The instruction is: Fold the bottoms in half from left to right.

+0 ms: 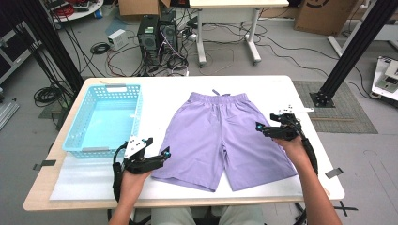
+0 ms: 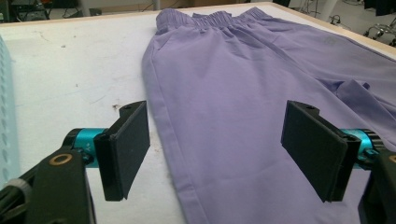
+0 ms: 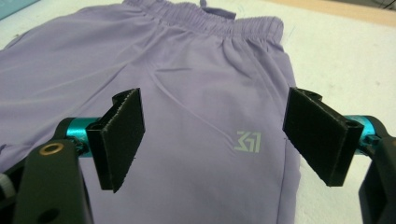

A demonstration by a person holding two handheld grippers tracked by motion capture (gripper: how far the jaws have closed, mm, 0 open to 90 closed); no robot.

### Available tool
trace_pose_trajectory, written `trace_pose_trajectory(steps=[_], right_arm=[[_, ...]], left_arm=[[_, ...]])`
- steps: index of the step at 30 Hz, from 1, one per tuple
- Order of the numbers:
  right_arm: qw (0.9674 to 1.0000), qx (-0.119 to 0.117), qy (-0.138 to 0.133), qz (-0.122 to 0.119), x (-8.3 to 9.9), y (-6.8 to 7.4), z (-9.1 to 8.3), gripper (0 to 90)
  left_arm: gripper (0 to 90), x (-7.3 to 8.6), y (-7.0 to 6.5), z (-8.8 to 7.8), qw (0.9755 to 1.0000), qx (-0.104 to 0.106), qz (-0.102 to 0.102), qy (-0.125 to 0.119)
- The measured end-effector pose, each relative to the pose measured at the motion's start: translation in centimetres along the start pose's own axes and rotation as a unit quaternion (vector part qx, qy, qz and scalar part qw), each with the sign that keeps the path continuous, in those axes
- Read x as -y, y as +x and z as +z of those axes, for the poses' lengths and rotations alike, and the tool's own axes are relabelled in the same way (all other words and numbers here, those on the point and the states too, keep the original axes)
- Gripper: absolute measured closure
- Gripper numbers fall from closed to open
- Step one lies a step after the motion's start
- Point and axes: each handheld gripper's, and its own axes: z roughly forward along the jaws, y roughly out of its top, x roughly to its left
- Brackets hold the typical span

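Purple shorts [image 1: 224, 138] lie flat on the table between the left gripper [image 2: 217, 154] and right gripper [image 3: 215, 140], both gaping wide and empty over opposite side seams, so closing now may pinch only one layer.

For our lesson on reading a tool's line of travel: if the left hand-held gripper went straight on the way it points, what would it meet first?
Probably the purple shorts: the open left hand-held gripper points at their side seam, though its height above the cloth is unclear.
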Motion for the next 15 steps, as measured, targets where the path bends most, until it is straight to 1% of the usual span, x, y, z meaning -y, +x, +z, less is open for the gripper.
trace_pose_trajectory(steps=[3, 5, 6, 7, 8, 11, 12, 15], right_arm=[[1.0000, 0.001, -0.005, -0.006, -0.2, 0.6, -0.3, 21.1], [1.0000, -0.001, -0.008, -0.005, -0.3, 0.9, -0.5, 22.5], [0.9999, -0.003, -0.010, -0.006, -0.4, 1.1, -0.5, 25.0], [0.9999, -0.006, -0.009, -0.003, -0.5, 1.3, -0.5, 25.3], [0.9999, -0.006, -0.010, -0.006, -0.6, 1.4, -0.5, 25.2], [0.9999, -0.004, -0.009, -0.010, -0.9, 1.9, 0.0, 25.0], [0.9999, -0.005, -0.007, -0.010, -1.0, 2.0, 0.2, 24.4], [0.9999, -0.006, -0.010, -0.010, -1.2, 2.5, 0.5, 24.1]], left_arm=[[23.7, 0.0, 0.2, 0.0, 1.0000, 0.004, -0.001, 0.005], [23.7, 0.1, 0.2, 0.1, 0.9998, 0.012, -0.009, 0.011], [23.7, 0.1, 0.2, 0.2, 0.9997, 0.017, -0.010, 0.015], [23.7, 0.1, 0.2, 0.2, 0.9995, 0.023, -0.012, 0.016], [23.7, 0.2, 0.2, 0.3, 0.9994, 0.026, -0.011, 0.021], [23.7, 0.2, 0.1, 0.4, 0.9991, 0.026, -0.007, 0.032], [23.7, 0.2, 0.1, 0.5, 0.9990, 0.025, -0.003, 0.037], [23.7, 0.6, -0.1, 0.5, 0.9984, 0.006, 0.013, 0.054]])
